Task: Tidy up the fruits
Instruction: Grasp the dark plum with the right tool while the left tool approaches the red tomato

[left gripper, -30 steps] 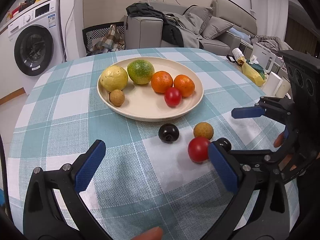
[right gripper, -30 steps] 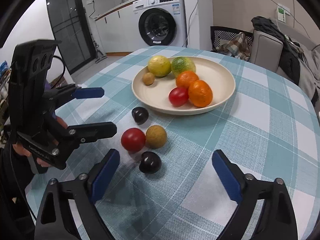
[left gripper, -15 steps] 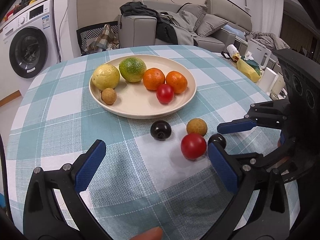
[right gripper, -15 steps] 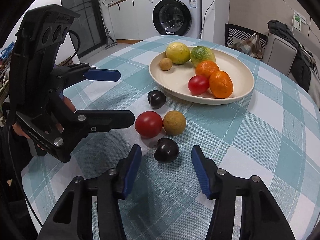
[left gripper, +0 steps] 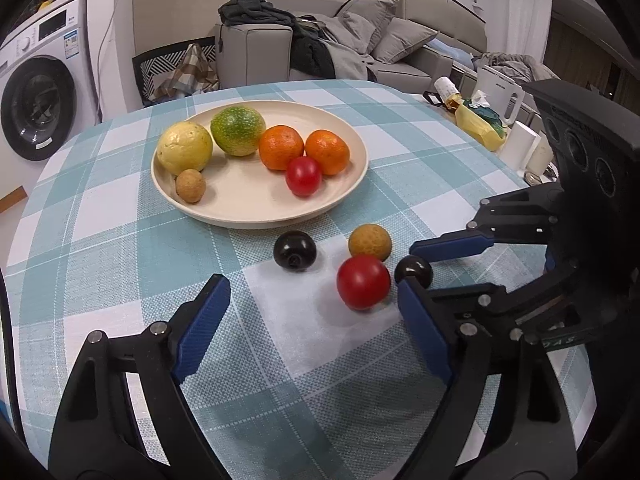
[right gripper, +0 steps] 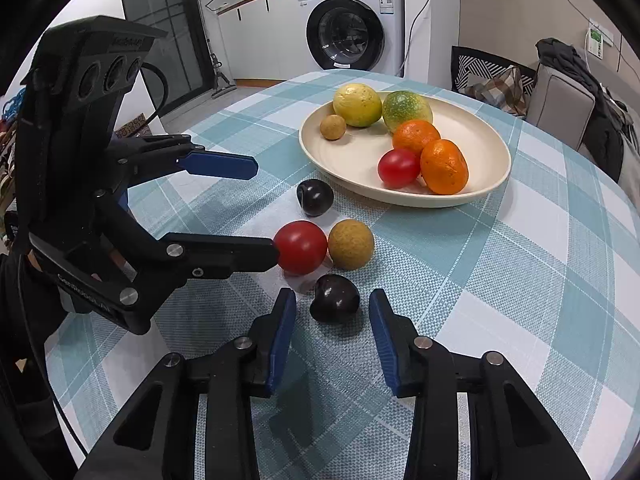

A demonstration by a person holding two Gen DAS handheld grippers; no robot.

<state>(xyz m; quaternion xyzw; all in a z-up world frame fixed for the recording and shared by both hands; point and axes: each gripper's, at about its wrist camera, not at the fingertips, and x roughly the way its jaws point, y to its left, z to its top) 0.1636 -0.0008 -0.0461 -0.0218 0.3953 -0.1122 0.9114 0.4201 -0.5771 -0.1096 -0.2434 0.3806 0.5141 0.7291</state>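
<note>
A cream plate (left gripper: 240,212) (right gripper: 492,152) holds a yellow fruit, a green fruit, two oranges, a red tomato and a small brown fruit. On the cloth lie a dark plum (left gripper: 295,250) (right gripper: 315,197), a tan fruit (left gripper: 369,242) (right gripper: 351,244), a red tomato (left gripper: 363,282) (right gripper: 301,247) and a second dark plum (left gripper: 413,271) (right gripper: 335,298). My right gripper (right gripper: 332,334) is open, its pads on either side of that second plum, not touching. My left gripper (left gripper: 316,332) is open, low over the cloth just short of the red tomato.
The round table has a teal checked cloth (left gripper: 100,240). A yellow bag and white boxes (left gripper: 480,128) stand at its far right edge. A washing machine (right gripper: 352,36) and a sofa (left gripper: 360,40) are beyond the table.
My right gripper has moved forward and narrowed around the near dark plum. My left gripper has edged closer to the loose fruits.
</note>
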